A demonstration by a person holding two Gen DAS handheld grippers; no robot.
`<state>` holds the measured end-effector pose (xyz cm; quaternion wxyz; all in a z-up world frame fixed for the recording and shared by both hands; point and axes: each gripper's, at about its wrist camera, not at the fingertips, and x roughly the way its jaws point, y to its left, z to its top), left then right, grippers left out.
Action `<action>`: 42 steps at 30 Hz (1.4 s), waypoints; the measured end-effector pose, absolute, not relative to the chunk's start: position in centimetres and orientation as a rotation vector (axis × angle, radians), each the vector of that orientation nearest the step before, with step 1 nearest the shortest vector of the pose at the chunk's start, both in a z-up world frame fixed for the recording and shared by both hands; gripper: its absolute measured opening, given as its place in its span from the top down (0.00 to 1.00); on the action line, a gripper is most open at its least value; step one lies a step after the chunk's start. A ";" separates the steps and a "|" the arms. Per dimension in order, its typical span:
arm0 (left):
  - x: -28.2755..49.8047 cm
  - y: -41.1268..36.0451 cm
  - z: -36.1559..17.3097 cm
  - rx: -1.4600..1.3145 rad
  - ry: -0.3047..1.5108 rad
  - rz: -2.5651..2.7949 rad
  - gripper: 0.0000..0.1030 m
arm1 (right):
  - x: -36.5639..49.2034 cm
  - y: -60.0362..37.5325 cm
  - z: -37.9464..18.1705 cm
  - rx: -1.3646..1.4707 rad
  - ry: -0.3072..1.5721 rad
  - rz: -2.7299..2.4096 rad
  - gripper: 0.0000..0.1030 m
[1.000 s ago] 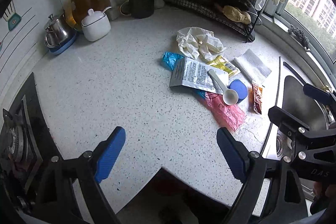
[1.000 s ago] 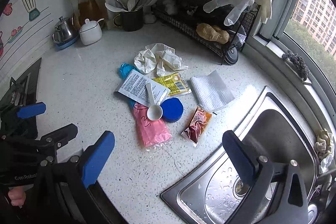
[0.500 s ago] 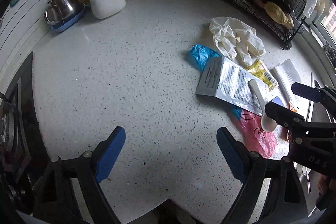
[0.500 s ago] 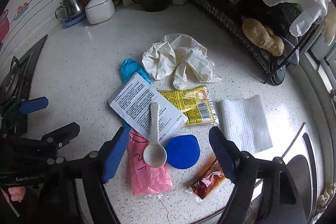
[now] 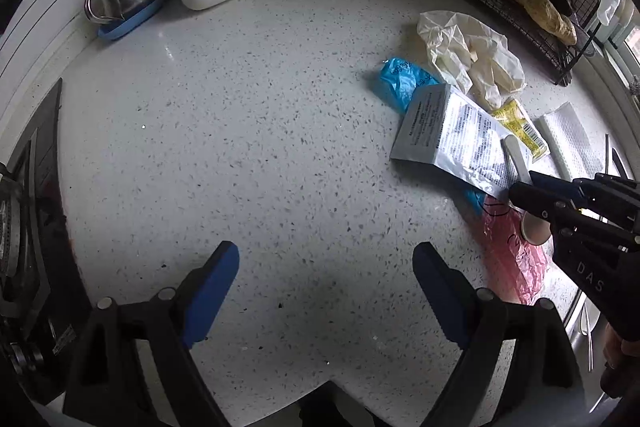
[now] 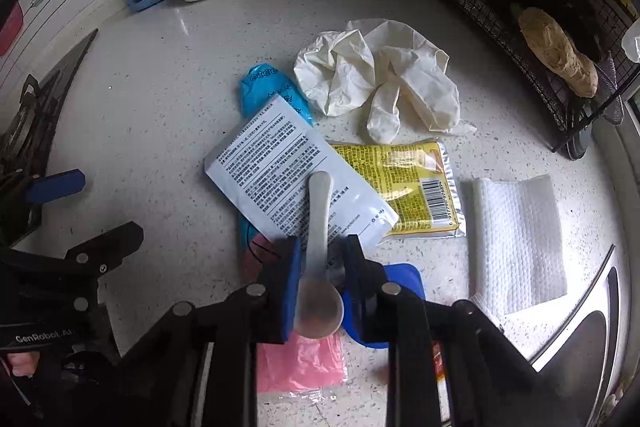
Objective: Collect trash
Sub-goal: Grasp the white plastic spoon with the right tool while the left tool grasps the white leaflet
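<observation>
Left wrist view: left gripper [image 5: 326,291] hangs wide and empty over bare speckled tabletop [image 5: 260,147], well apart from the trash pile. Right wrist view: right gripper [image 6: 320,267], jaws just closed, pinches the white plastic spoon [image 6: 318,227] lying atop the white printed sachet [image 6: 288,167]; beside it, yellow foil packet [image 6: 404,187], crumpled cream gloves [image 6: 380,79].
</observation>
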<state>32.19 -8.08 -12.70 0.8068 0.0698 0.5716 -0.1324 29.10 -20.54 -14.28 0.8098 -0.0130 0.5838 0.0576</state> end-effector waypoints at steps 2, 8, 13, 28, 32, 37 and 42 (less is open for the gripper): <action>32.2 -8.5 -12.4 0.149 1.214 -0.306 0.15 | 28.6 -20.9 -13.9 -0.015 1.238 0.123 0.91; 33.2 -9.7 -12.1 0.094 1.228 -0.362 0.15 | 28.0 -22.8 -12.2 0.036 1.196 0.112 0.91; 34.3 -11.7 -11.7 0.119 1.224 -0.417 0.15 | 27.7 -24.5 -11.5 0.073 1.184 0.099 0.91; 39.3 -16.4 -13.8 0.224 1.277 -0.574 0.44 | 28.9 -27.9 -13.0 0.193 1.197 0.063 0.91; 39.3 -17.0 -13.9 0.203 1.287 -0.599 0.58 | 28.7 -28.4 -12.9 0.215 1.191 0.058 0.91; 39.1 -17.9 -13.8 0.222 1.260 -0.604 0.85 | 28.4 -29.1 -12.5 0.225 1.186 0.055 0.91; 38.5 -18.2 -14.6 0.262 1.264 -0.603 1.00 | 28.3 -29.0 -12.5 0.231 1.179 0.048 0.91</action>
